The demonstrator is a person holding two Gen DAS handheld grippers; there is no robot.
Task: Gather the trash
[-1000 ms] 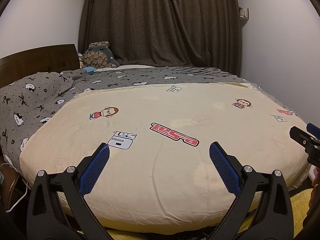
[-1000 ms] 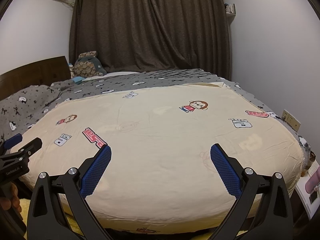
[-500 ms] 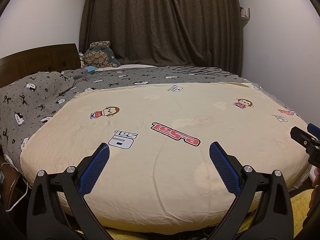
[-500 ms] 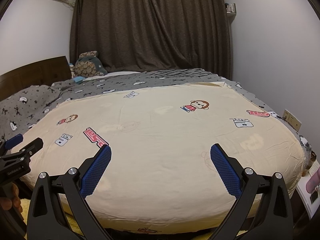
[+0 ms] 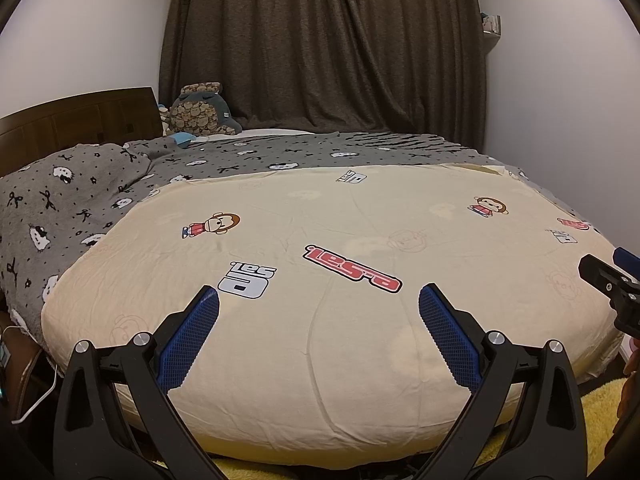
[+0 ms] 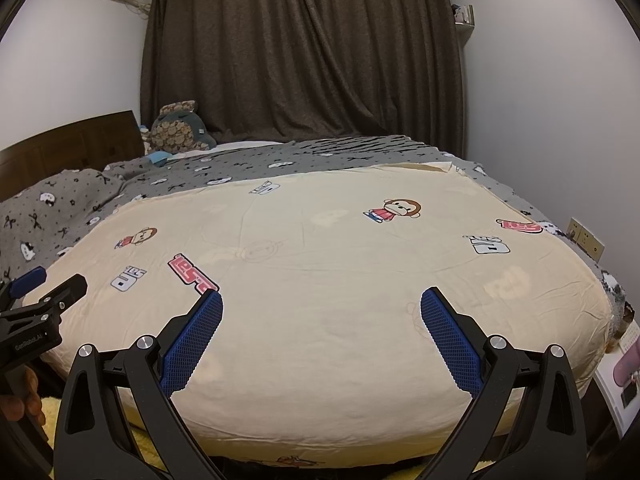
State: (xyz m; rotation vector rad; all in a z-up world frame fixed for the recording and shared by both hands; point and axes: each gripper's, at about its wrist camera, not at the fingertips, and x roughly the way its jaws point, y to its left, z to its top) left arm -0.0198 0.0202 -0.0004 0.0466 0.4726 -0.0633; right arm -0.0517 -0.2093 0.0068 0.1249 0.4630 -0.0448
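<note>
Barely anything moved since prev frames: both views crept fwd slightly. Left gripper [image 5: 319,304] and right gripper [image 6: 321,306] jaws wide, empty, over cream bedspread [image 5: 360,220]. No trash visible; sweep views slowly toward floor edges.

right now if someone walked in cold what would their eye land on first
The cream quilt with cartoon monkeys and red logos fills the middle of both views, spread over a grey patterned blanket. Behind it hangs a dark curtain, with a plush toy by the wooden headboard. Both grippers hover open at the near edge.
</note>
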